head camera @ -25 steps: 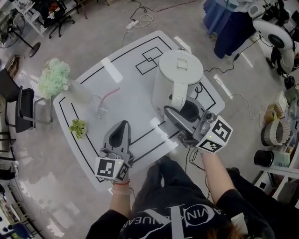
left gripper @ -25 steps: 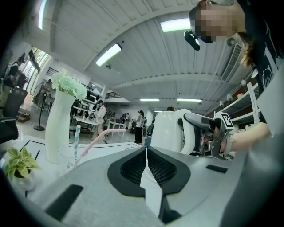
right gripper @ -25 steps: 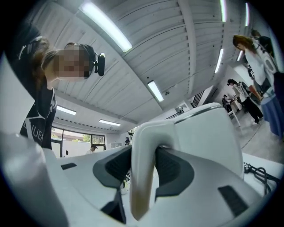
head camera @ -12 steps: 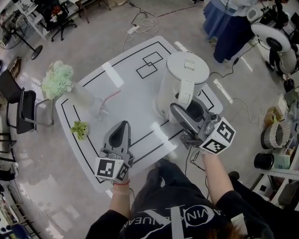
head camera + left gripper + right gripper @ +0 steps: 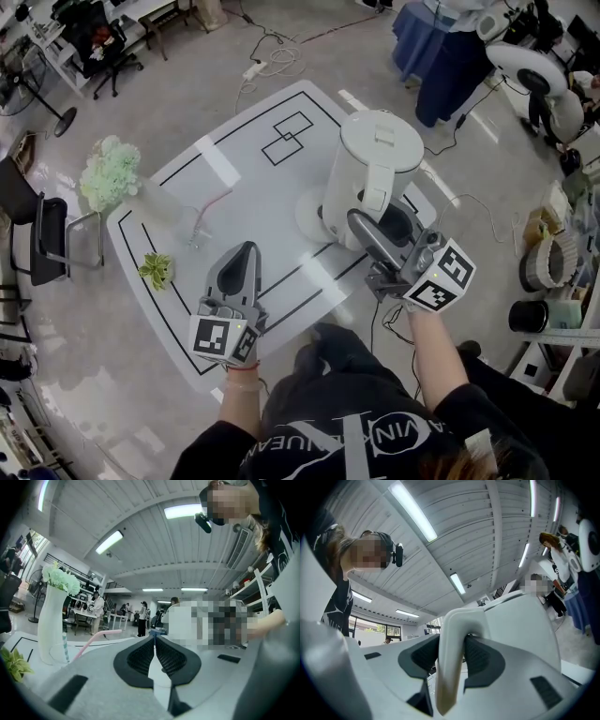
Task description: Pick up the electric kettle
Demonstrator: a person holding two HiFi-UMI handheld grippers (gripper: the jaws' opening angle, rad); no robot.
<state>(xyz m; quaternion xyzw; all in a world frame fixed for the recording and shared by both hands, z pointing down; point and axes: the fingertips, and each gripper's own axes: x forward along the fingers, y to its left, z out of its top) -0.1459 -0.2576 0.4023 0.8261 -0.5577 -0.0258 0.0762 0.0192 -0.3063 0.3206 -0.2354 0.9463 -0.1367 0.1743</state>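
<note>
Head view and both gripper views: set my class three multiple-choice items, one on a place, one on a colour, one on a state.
1. Where on the table does the vase of flowers stand?
A. near its left edge
B. at its middle
C. at the edge nearest the person

2. What colour is the kettle?
A. black
B. white
C. red

3. What is the right claw doing?
A. open above the table
B. shut on nothing
C. shut on the kettle's handle

Answers:
1 A: in the head view the vase stands by the table's left edge.
2 B: body and lid are white.
3 C: in the right gripper view both pads press the handle.
</note>
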